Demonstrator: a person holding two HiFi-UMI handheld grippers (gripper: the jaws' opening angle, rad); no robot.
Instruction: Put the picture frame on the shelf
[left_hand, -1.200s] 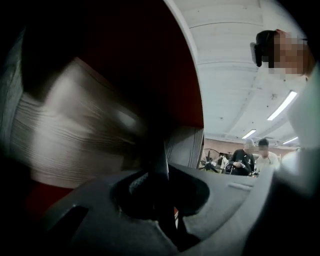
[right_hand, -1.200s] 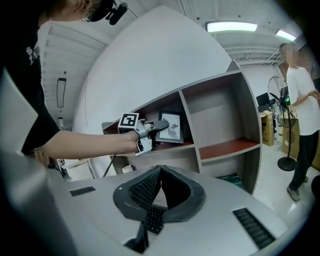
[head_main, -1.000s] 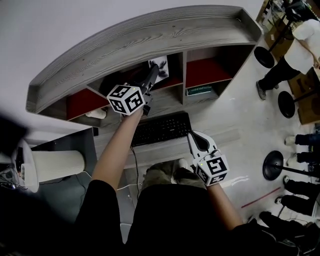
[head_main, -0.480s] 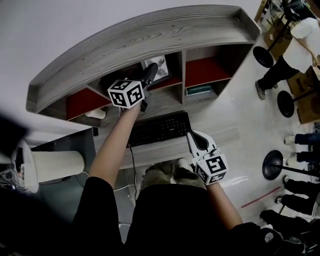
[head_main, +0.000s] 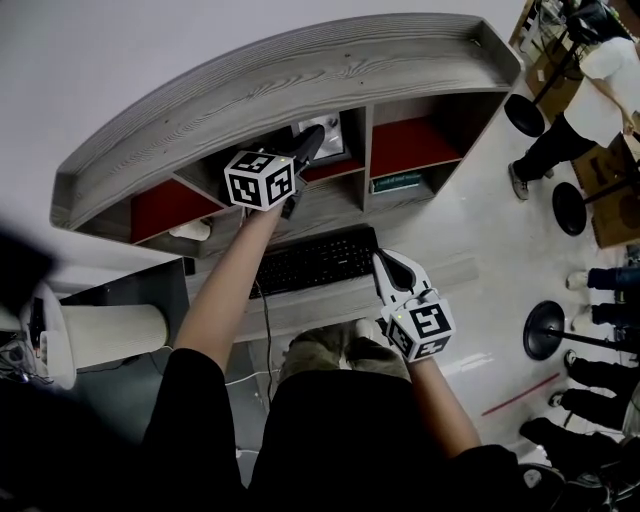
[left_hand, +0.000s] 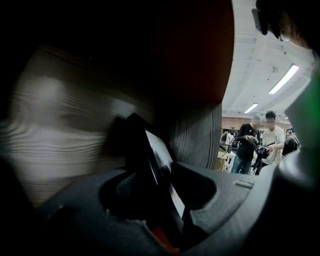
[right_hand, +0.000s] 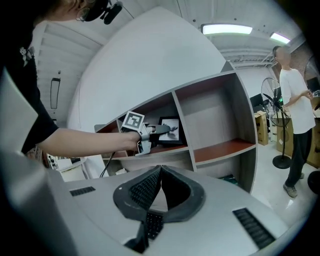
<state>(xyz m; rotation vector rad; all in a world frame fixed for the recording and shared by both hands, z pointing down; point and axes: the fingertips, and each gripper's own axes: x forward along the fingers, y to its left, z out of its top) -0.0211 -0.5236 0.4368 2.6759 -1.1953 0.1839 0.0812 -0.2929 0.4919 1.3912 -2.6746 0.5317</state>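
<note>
The black picture frame (head_main: 328, 135) with a pale print stands in the middle compartment of the grey wooden shelf (head_main: 300, 70), on its red board. My left gripper (head_main: 308, 143) reaches into that compartment, jaws on either side of the frame (left_hand: 157, 160). The jaws are opening and a gap shows beside the frame. In the right gripper view the frame (right_hand: 170, 130) stands upright behind the left gripper (right_hand: 169, 129). My right gripper (head_main: 386, 264) hangs low in front of the desk, shut with nothing in it (right_hand: 160, 170).
A black keyboard (head_main: 320, 258) lies on the desk below the shelf. A teal book (head_main: 400, 181) sits in a lower right compartment. A white cylinder (head_main: 110, 330) stands at the left. People (head_main: 590, 90) and round stool bases (head_main: 548, 330) are at the right.
My left gripper has carried the frame up and deeper into the middle compartment, where the frame now stands upright. The right gripper has barely moved.
</note>
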